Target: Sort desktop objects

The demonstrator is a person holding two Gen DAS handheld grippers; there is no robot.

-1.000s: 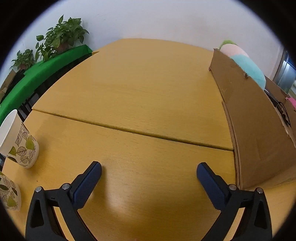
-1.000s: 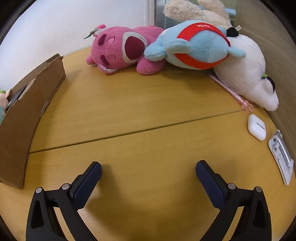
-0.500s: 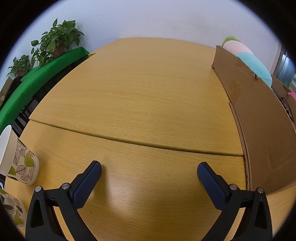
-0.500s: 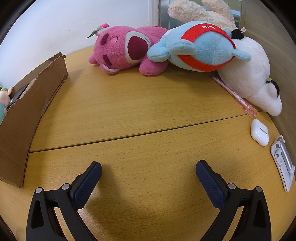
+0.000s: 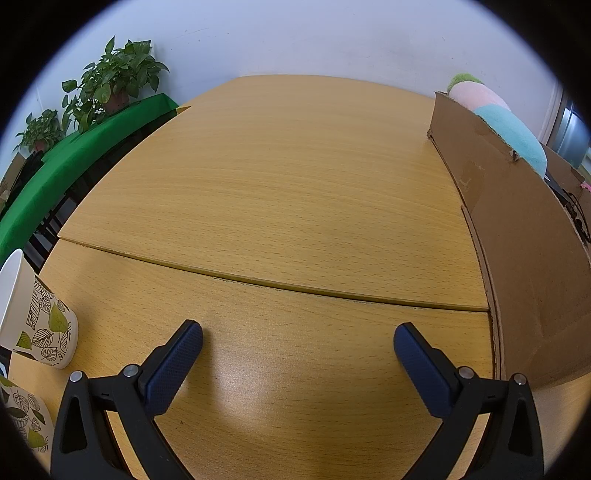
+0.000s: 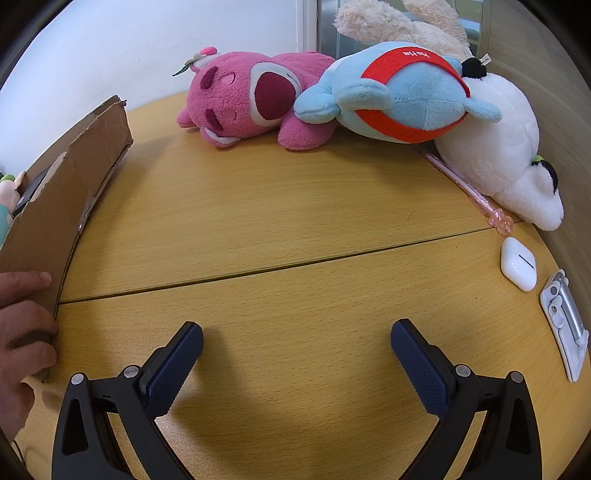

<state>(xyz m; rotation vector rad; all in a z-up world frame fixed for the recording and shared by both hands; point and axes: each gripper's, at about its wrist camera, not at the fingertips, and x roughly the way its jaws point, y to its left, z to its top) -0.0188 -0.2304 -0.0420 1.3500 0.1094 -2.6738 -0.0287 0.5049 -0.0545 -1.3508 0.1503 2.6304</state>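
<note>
My left gripper [image 5: 297,336] is open and empty above the wooden table [image 5: 288,192]. A cardboard box [image 5: 517,236] stands to its right, with a pastel plush [image 5: 498,118] showing over its rim. My right gripper [image 6: 295,336] is open and empty over the table. Beyond it lie a pink plush [image 6: 251,99], a blue and red plush [image 6: 399,92] and a white plush [image 6: 502,147]. A pink pen [image 6: 469,188], a white earbud case [image 6: 518,267] and a white and silver clip-like object [image 6: 565,325] lie at the right. The box [image 6: 62,206] is at the left.
Two leaf-patterned paper cups [image 5: 37,325] stand at the left table edge. Potted plants [image 5: 110,81] on a green ledge [image 5: 74,158] sit beyond the table. A hand [image 6: 18,332] rests by the box's near corner. A cream plush [image 6: 399,22] lies at the back.
The left view has shifted slightly, so the cups sit lower and the box farther right. A hand has come into the right view at the box's near corner. Both grippers stay open.
</note>
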